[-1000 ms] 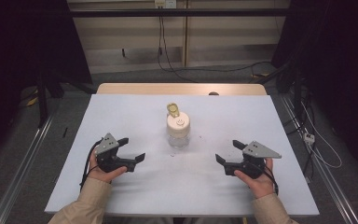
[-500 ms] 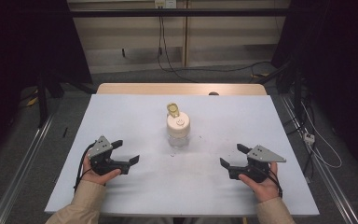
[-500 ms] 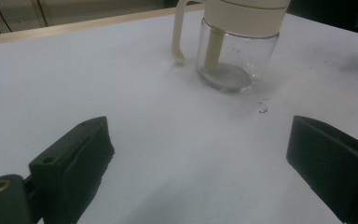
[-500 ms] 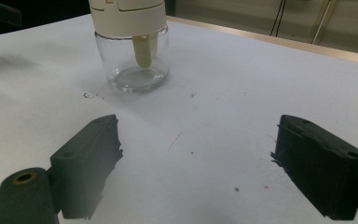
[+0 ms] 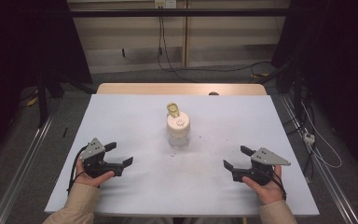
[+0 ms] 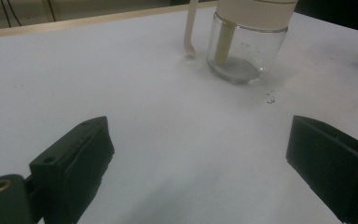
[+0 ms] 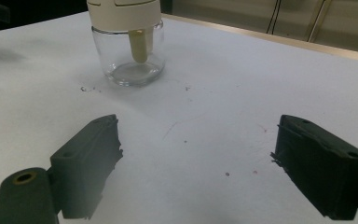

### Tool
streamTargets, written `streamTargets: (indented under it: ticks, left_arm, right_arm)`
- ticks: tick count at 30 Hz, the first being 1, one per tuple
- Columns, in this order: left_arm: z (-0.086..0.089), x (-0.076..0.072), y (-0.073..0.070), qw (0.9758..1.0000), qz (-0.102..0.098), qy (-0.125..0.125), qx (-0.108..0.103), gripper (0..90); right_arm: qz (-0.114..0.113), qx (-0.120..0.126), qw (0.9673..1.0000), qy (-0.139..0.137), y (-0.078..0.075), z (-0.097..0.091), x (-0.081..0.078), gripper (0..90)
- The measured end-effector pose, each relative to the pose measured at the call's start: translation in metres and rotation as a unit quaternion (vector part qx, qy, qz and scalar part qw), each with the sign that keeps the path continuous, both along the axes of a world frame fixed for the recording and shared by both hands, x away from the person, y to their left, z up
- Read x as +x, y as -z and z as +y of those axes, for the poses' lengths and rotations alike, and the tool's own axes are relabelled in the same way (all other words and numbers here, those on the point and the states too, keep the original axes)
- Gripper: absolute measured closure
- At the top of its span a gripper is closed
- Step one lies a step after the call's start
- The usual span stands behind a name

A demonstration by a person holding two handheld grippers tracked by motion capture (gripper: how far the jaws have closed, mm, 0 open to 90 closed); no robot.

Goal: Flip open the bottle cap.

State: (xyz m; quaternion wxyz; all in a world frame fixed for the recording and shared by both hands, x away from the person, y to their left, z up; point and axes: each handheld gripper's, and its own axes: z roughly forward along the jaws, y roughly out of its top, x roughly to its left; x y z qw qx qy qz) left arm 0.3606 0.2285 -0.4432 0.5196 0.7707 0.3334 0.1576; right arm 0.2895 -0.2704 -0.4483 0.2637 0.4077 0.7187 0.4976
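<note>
A clear glass jar point(image 5: 178, 135) with a cream lid point(image 5: 178, 123) stands in the middle of the white table point(image 5: 135, 116); a cream spoon handle point(image 5: 173, 109) rises behind it. In the left gripper view the jar point(image 6: 244, 51) is ahead at upper right, a spoon point(image 6: 189, 32) leaning beside it. In the right gripper view the jar point(image 7: 130, 56) is at upper left. My left gripper point(image 5: 119, 154) rests near the front left, open and holding nothing. My right gripper point(image 5: 237, 157) rests at the front right, open and holding nothing. Both point inward toward the jar, well short of it.
Small dark specks point(image 5: 203, 140) dot the table right of the jar. A wooden strip point(image 5: 135, 88) edges the far side. Metal rails point(image 5: 23, 163) run along both table sides, and cables point(image 5: 321, 154) trail on the floor at right.
My left gripper has drawn back toward the front left of the table, away from the jar. My right gripper has shifted slightly toward the front edge. The jar has not moved.
</note>
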Motion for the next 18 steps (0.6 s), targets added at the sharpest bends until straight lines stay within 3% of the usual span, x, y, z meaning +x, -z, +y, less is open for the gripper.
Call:
streamTargets:
  ticks: [18]
  left_arm:
    - [0.018, -0.008, 0.0, 0.9999, 0.0, -0.015, 0.003, 6.6]
  right_arm:
    - [-0.004, 0.002, 0.9998, 0.021, -0.001, -0.012, -0.008, 13.7]
